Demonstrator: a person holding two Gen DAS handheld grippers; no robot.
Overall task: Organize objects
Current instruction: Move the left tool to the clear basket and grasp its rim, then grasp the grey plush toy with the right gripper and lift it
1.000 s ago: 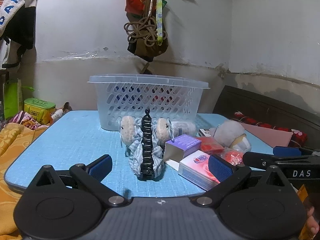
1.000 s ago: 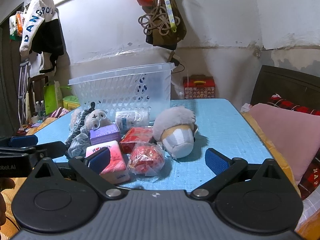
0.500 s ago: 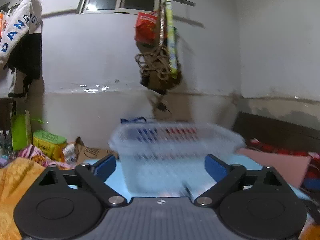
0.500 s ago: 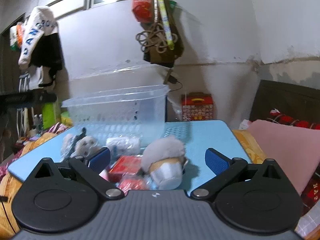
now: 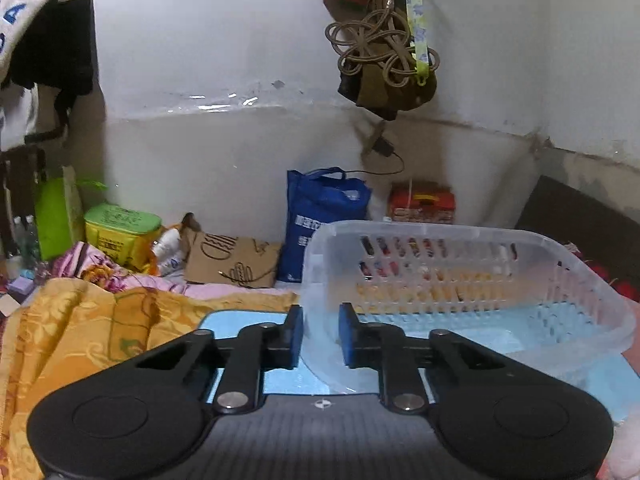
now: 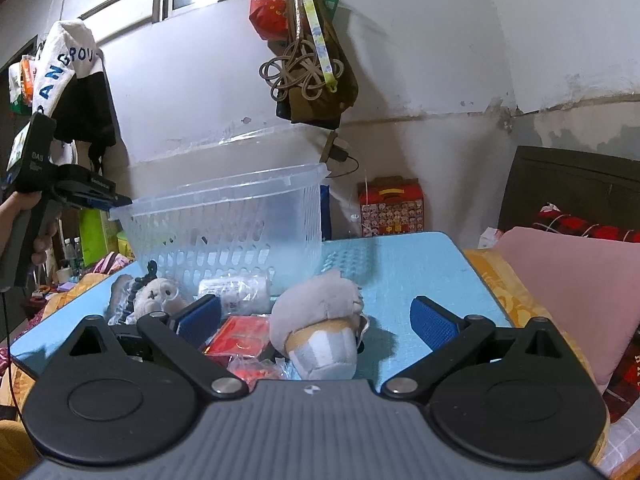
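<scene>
A clear plastic basket (image 5: 460,280) stands on the blue table (image 6: 400,272), empty inside. My left gripper (image 5: 320,336) is shut on the basket's near left rim; in the right wrist view it shows at the basket's left corner (image 6: 92,196). My right gripper (image 6: 316,316) is open and empty, low over the table's front. Before it lie a grey plush toy (image 6: 320,320), a red packet (image 6: 240,336), a red bagged item (image 6: 256,372), a white roll (image 6: 236,292) and a small plush with a black hair clip (image 6: 152,292).
A blue bag (image 5: 320,216), a cardboard piece (image 5: 232,260) and a green-yellow tin (image 5: 120,236) stand behind the table by the wall. Orange bedding (image 5: 80,332) lies to the left. A pink pillow (image 6: 568,292) lies to the right.
My left gripper has risen from the table front to the basket and closed on its rim. My right gripper has lifted slightly and stayed open. The basket looks tilted.
</scene>
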